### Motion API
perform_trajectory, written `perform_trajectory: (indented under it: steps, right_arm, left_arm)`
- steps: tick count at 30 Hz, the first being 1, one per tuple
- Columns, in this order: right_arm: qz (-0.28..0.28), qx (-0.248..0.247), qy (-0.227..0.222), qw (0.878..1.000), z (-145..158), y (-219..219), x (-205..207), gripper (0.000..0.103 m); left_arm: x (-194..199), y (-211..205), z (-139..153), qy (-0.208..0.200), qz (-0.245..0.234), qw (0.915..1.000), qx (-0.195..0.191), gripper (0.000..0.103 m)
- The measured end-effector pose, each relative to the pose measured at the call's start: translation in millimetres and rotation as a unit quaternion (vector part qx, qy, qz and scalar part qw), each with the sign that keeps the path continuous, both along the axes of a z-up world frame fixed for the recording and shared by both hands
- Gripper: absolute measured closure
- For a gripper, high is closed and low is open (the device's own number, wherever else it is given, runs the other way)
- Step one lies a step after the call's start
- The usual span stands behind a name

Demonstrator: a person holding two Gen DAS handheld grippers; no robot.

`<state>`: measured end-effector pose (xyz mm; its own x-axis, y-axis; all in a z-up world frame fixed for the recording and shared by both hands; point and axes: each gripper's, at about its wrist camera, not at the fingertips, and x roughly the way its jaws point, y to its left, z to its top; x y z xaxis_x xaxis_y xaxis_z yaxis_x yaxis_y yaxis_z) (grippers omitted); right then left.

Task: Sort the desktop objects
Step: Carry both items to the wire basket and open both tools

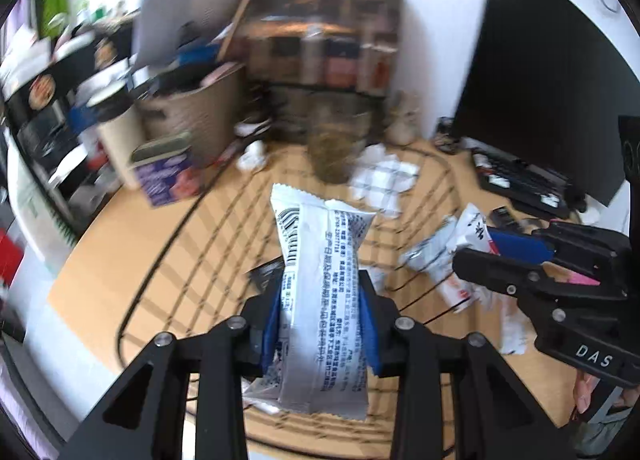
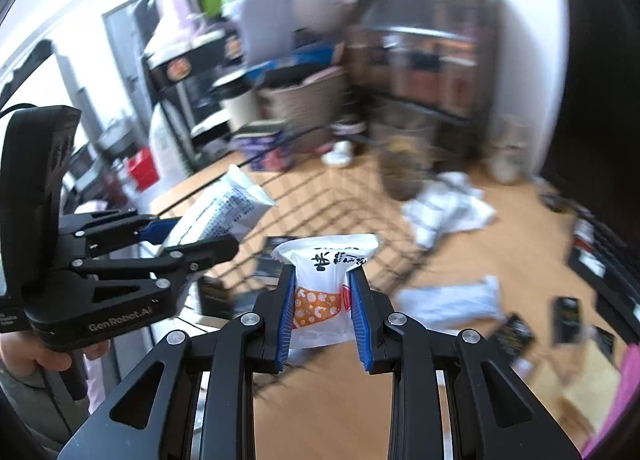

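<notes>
My left gripper (image 1: 320, 292) is shut on a long white snack packet (image 1: 320, 292) with a barcode and black print, held above a black wire basket (image 1: 168, 260) on the wooden desk. It also shows in the right wrist view (image 2: 200, 236) with the packet (image 2: 228, 207). My right gripper (image 2: 322, 280) is shut on a white snack packet (image 2: 324, 284) with an orange patterned label, held over the basket's near edge (image 2: 320, 199). In the left wrist view the right gripper (image 1: 504, 256) sits at the right with its white packet (image 1: 472, 232).
A crumpled checked cloth (image 1: 384, 179), a glass jar (image 1: 336, 151), a purple box (image 1: 168, 175) and a woven bin (image 1: 192, 115) stand behind the basket. A black monitor (image 1: 552, 79) and keyboard (image 1: 520, 175) are at the right. Loose packets (image 2: 452, 304) and dark sachets (image 2: 516, 332) lie on the desk.
</notes>
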<state>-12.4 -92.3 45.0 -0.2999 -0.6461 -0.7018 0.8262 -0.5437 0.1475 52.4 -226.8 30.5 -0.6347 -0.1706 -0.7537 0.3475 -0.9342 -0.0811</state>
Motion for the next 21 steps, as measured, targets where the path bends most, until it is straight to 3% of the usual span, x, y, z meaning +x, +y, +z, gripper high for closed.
perform_trajectory:
  steps: [5, 6, 7, 9, 12, 21]
  right_arm:
    - [0.022, 0.009, -0.003, 1.000, -8, -27, 10, 0.076]
    - [0.023, 0.006, -0.005, 1.000, -9, -30, 11, 0.075]
    - [0.022, 0.004, -0.007, 1.000, -9, -31, 10, 0.071]
    - [0.009, 0.012, -0.005, 1.000, -11, -33, 6, 0.063]
    - [-0.019, 0.012, -0.003, 1.000, -11, -26, -2, 0.047]
    - [-0.039, 0.002, -0.022, 0.999, -7, 10, -16, 0.046]
  left_arm:
    - [12, -18, -8, -0.001, 0.016, 0.9998, 0.014, 0.065]
    - [13, -21, -9, 0.000, 0.019, 0.9997, 0.017, 0.059]
    - [12, -24, -10, -0.001, 0.023, 0.9996, 0.017, 0.038]
    - [13, -26, -9, 0.006, 0.031, 0.9994, 0.015, 0.017]
    - [16, -25, -4, 0.019, 0.031, 0.9992, 0.019, 0.017]
    - [5, 2, 3, 0.016, 0.000, 0.9997, 0.017, 0.017]
